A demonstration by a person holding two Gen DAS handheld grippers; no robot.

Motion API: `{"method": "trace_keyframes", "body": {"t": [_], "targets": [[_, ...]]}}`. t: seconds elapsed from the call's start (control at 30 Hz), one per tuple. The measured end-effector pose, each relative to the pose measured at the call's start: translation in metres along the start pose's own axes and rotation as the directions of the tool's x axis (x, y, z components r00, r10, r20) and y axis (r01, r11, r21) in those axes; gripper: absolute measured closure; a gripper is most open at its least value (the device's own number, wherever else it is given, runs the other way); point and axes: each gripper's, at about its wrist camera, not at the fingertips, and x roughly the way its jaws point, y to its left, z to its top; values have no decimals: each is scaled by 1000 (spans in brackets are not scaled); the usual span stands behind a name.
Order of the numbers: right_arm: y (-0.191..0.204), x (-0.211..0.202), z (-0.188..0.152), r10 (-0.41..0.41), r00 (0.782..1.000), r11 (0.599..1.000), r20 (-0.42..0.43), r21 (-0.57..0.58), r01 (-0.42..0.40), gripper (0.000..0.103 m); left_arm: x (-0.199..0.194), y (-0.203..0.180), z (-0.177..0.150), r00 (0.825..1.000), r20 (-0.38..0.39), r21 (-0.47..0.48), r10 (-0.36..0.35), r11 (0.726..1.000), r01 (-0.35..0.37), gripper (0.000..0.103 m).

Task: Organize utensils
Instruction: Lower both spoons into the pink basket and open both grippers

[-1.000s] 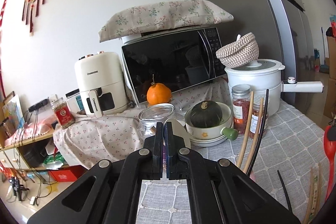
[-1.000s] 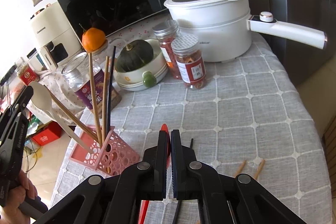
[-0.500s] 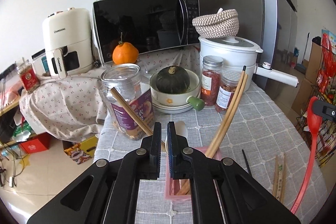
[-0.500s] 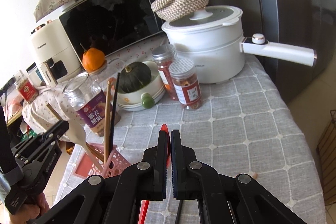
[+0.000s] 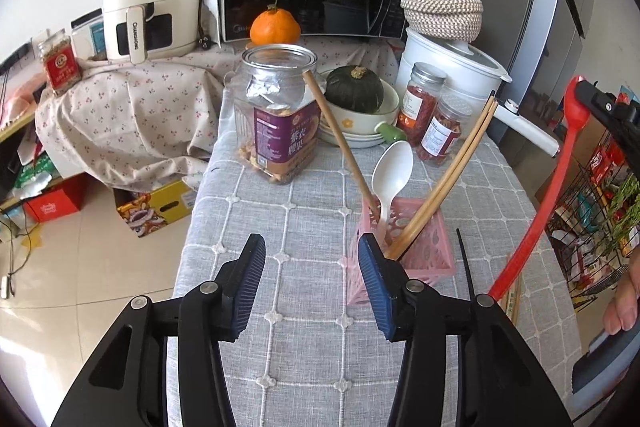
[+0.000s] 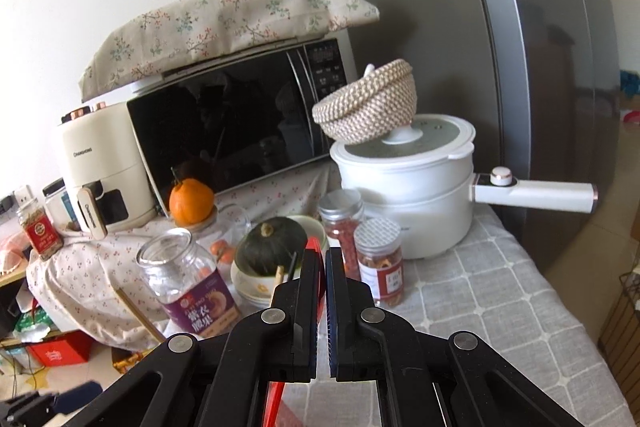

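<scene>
Now my left tongs (image 5: 311, 277) have sprung apart, releasing the white plastic spoon (image 5: 390, 175) into the pink perforated utensil basket (image 5: 424, 255) on the table (image 5: 288, 211); my right tongs (image 6: 322, 291), lifted higher, stay clamped on the long red spatula (image 5: 548, 203).

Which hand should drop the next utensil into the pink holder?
Right. The right tool is already shut on the red spatula, raised beside the pink holder. The left tool is open and empty.
</scene>
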Motion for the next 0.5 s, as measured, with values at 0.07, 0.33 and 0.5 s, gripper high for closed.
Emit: {"method": "trace_keyframes", "body": {"t": [0.07, 0.33, 0.5], "targets": [[8, 3, 2, -19, 999, 1000, 43, 6, 19, 101, 2, 5, -3, 1000, -24, -10, -10, 1000, 10, 51], [33, 20, -6, -124, 983, 992, 135, 25, 122, 101, 6, 20, -2, 998, -51, -30, -26, 999, 25, 51], [43, 29, -17, -166, 975, 985, 151, -22, 171, 100, 8, 24, -2, 998, -60, -38, -26, 999, 24, 47]]}}
